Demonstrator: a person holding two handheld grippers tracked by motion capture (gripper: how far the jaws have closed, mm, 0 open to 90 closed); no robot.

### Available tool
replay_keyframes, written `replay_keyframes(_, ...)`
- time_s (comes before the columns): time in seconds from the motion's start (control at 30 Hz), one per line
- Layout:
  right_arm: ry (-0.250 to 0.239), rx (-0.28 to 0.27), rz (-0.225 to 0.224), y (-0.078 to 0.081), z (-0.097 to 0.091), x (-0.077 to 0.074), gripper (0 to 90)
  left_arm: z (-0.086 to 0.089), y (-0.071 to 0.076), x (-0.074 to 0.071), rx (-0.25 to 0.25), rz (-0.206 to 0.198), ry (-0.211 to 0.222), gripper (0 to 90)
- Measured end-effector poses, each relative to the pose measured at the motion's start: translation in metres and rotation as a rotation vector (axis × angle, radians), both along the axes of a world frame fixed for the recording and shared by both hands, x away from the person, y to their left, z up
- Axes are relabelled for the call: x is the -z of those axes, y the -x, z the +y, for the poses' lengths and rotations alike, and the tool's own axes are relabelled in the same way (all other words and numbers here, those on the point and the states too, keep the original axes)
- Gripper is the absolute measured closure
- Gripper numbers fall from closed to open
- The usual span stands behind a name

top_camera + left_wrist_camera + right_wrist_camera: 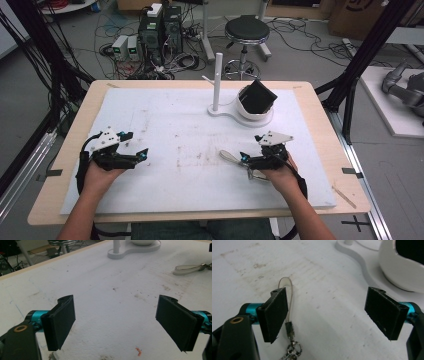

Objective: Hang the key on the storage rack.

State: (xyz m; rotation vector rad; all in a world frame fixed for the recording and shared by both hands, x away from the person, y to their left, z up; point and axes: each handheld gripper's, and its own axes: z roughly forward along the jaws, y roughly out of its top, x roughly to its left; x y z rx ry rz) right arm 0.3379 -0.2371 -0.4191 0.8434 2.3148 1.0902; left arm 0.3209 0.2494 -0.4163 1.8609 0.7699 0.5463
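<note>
Right gripper view shows a pale looped strap with a metal clasp and ring (288, 315) lying flat on the stained white foam board (317, 315), just beside the left jaw of the right gripper (332, 315), whose jaws stand wide apart, holding nothing. Beyond sits a white stand with a bowl-shaped cup (402, 267). Well apart, the left gripper (122, 322) hovers with jaws spread over bare board.
</note>
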Motion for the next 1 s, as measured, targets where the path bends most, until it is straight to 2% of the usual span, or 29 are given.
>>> replay_keyframes(0.1,0.034,-0.027,0.043,0.000,0.005,0.005,19.2,0.000,0.000,0.001,0.003,0.003,0.002,16.0)
replay_keyframes(0.13,0.056,-0.048,0.087,-0.002,0.008,0.009,19.2,0.000,0.000,0.001,0.002,0.005,0.004,16.0)
replay_keyframes(0.17,0.056,-0.048,0.087,-0.002,0.008,0.009,19.2,0.000,0.000,0.001,0.002,0.006,0.003,16.0)
replay_keyframes(0.33,0.121,-0.097,0.178,-0.004,0.015,0.019,21.2,0.001,0.000,0.001,-0.002,0.006,0.005,16.0)
replay_keyframes(0.43,0.149,-0.142,0.211,-0.004,0.017,0.022,34.6,0.002,0.000,0.001,-0.004,0.006,0.002,16.0)
replay_keyframes(0.5,0.135,-0.155,0.232,-0.003,0.016,0.021,44.5,0.001,0.000,0.001,-0.006,0.004,0.001,16.0)
replay_keyframes(0.6,0.131,-0.186,0.237,-0.001,0.016,0.020,55.8,0.000,0.000,0.001,-0.004,0.003,-0.003,16.0)
replay_keyframes(0.63,0.132,-0.196,0.242,0.000,0.017,0.019,65.0,0.000,0.000,0.001,-0.003,0.005,-0.002,16.0)
replay_keyframes(0.67,0.132,-0.196,0.242,0.000,0.017,0.019,65.0,0.000,0.000,0.001,-0.002,0.005,-0.001,16.0)
replay_keyframes(0.77,0.134,-0.210,0.245,0.002,0.017,0.019,82.0,-0.001,0.000,0.001,-0.002,0.004,-0.006,16.0)
replay_keyframes(0.93,0.148,-0.213,0.235,0.002,0.017,0.018,82.6,-0.001,0.000,0.001,-0.003,0.003,-0.006,16.0)
replay_keyframes(1.0,0.146,-0.203,0.211,0.003,0.017,0.016,82.8,0.000,0.000,0.000,-0.003,0.003,-0.006,16.0)
